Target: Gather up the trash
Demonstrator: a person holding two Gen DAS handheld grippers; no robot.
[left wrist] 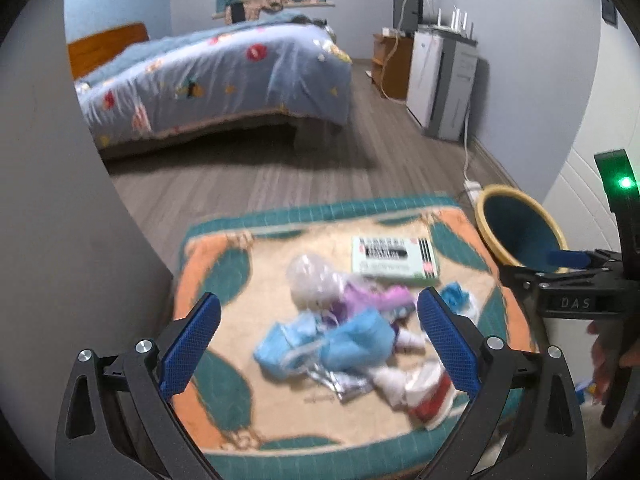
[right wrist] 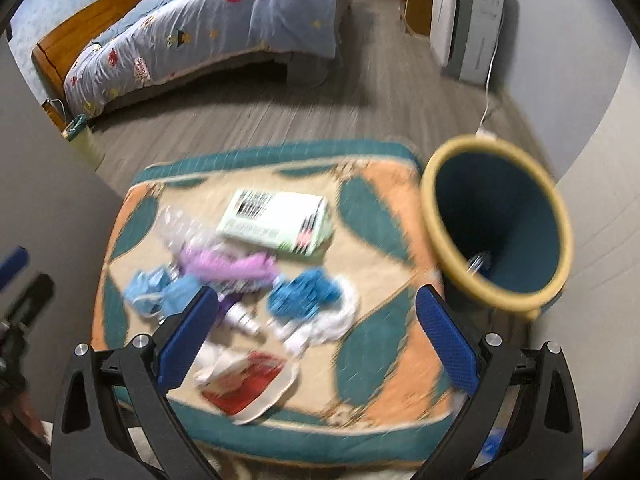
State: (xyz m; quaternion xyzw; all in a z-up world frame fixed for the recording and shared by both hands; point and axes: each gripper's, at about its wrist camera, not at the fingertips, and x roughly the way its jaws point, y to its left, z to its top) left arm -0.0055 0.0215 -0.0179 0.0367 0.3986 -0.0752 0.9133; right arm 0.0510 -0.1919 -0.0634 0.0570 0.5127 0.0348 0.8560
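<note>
While both views are smeared by motion blur, the room reads clearly enough: a bed [left wrist: 216,80] under a blue patterned quilt fills the far side, with a white cabinet [left wrist: 424,80] against the right wall. Nearer the cameras stands a low table [right wrist: 384,240] covered in a teal, orange and cream leaf-patterned cloth. Just beside its right edge sits a bin [right wrist: 496,236], dark teal inside with a yellow rim, tilted toward the right wrist camera; something pale lies at its bottom, too blurred to name.

Trash lies heaped on the table's middle. A white and green box [right wrist: 276,222] rests farthest back, with a crumpled clear plastic bag [left wrist: 310,280] to its left. In front of them lie a purple wrapper [right wrist: 228,268], light blue face masks [left wrist: 320,344], a darker blue crumpled piece [right wrist: 304,292] on white plastic, and a red and white packet [right wrist: 248,384] nearest the front edge.

Both pairs of tongs are spread wide with nothing between their blue pads: the left tongs [left wrist: 320,344] hover over the masks, the right tongs [right wrist: 316,344] over the front of the pile.
</note>
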